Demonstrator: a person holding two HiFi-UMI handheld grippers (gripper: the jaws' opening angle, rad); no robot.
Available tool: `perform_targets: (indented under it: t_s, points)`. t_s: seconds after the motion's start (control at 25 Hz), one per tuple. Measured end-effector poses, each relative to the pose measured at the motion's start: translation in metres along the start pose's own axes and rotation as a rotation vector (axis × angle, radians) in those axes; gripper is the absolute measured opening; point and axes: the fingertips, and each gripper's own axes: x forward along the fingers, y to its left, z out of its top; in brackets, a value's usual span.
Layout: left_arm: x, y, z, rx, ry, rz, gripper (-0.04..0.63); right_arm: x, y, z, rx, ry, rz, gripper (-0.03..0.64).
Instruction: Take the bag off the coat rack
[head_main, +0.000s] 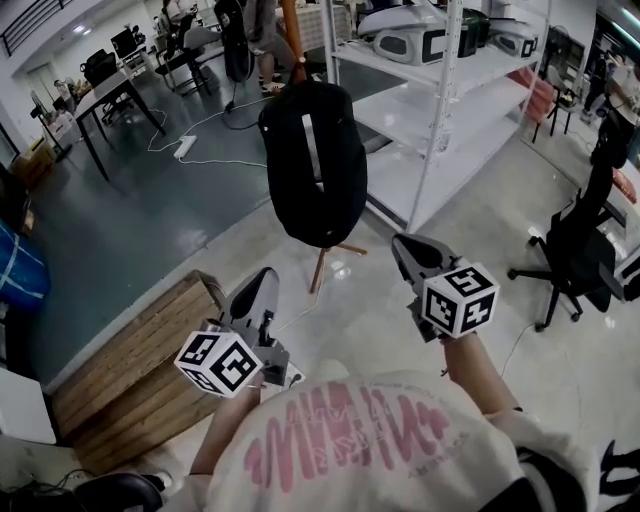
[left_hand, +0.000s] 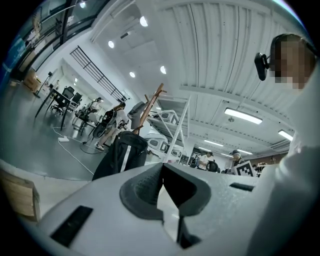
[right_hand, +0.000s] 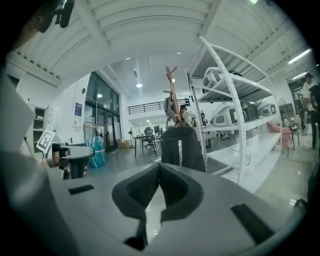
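A black bag (head_main: 308, 160) with a pale vertical stripe hangs on a wooden coat rack (head_main: 293, 35) ahead of me. The rack's wooden legs (head_main: 322, 262) show under the bag. My left gripper (head_main: 262, 278) is low at the left, shut and empty, well short of the bag. At the right my right gripper (head_main: 404, 247) is also shut with nothing in it, just below and right of the bag. The bag (left_hand: 121, 152) stands ahead in the left gripper view, and the bag (right_hand: 182, 145) with the rack pole (right_hand: 173, 92) in the right gripper view.
A white metal shelf unit (head_main: 440, 90) stands just right of the rack. A wooden crate (head_main: 135, 365) lies at the left by my feet. A black office chair (head_main: 580, 240) is at the right. Desks, chairs and people (head_main: 262, 40) are farther back; a power strip (head_main: 184, 147) with cable lies on the floor.
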Motion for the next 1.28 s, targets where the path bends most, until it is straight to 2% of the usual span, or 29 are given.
perform_targets:
  t_s: [0.32,0.6,0.84,1.04,1.16,1.28]
  points:
    - [0.011,0.012,-0.006,0.007,0.033,0.023,0.003,0.015,-0.016,-0.017,0.079,0.013,0.005,0.006]
    - [0.034,0.039,-0.012,-0.039,0.044,0.024,0.003,0.039,-0.03,-0.023,0.098,0.029,-0.023,0.006]
    - [0.069,0.075,-0.007,-0.06,0.069,0.023,0.003,0.082,-0.052,-0.016,0.144,0.04,-0.041,0.006]
    - [0.108,0.118,0.016,-0.043,0.073,0.02,0.003,0.129,-0.07,-0.002,0.181,0.046,-0.052,0.006]
    - [0.137,0.143,0.047,-0.004,0.049,0.015,0.003,0.158,-0.082,0.016,0.188,0.031,-0.06,0.006]
    - [0.165,0.163,0.069,-0.001,0.02,0.003,0.003,0.182,-0.097,0.032,0.184,0.021,-0.075,0.006]
